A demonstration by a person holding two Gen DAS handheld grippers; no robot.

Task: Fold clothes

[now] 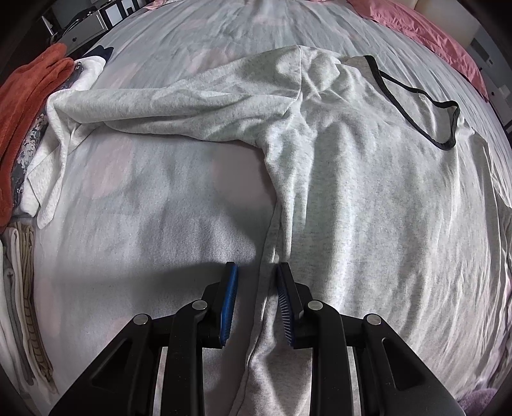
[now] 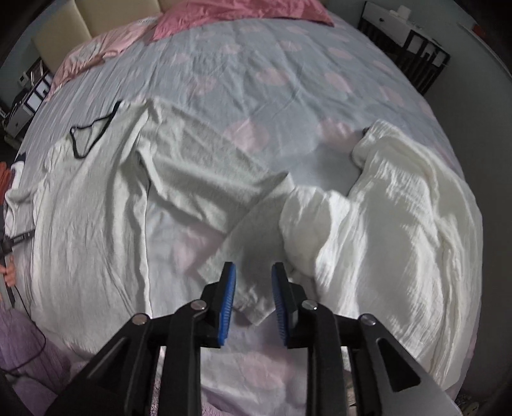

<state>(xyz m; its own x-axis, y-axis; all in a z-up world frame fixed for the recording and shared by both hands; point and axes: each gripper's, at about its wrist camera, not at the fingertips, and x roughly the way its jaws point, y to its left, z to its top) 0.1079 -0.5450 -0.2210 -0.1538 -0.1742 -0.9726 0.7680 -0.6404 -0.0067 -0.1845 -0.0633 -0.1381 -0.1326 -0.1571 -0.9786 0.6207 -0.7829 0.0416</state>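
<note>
A light grey long-sleeved shirt with a black neckline lies spread on the bed. One sleeve stretches left toward a clothes pile. My left gripper is open, its blue pads either side of the shirt's side edge near the hem. In the right wrist view the same shirt lies at left, its other sleeve running toward my right gripper. That gripper is open, its pads either side of the sleeve cuff.
A pile of clothes with an orange towel lies at the bed's left edge. A crumpled white garment lies right of the sleeve. Pink pillows are at the head of the bed. A dark shelf stands beyond.
</note>
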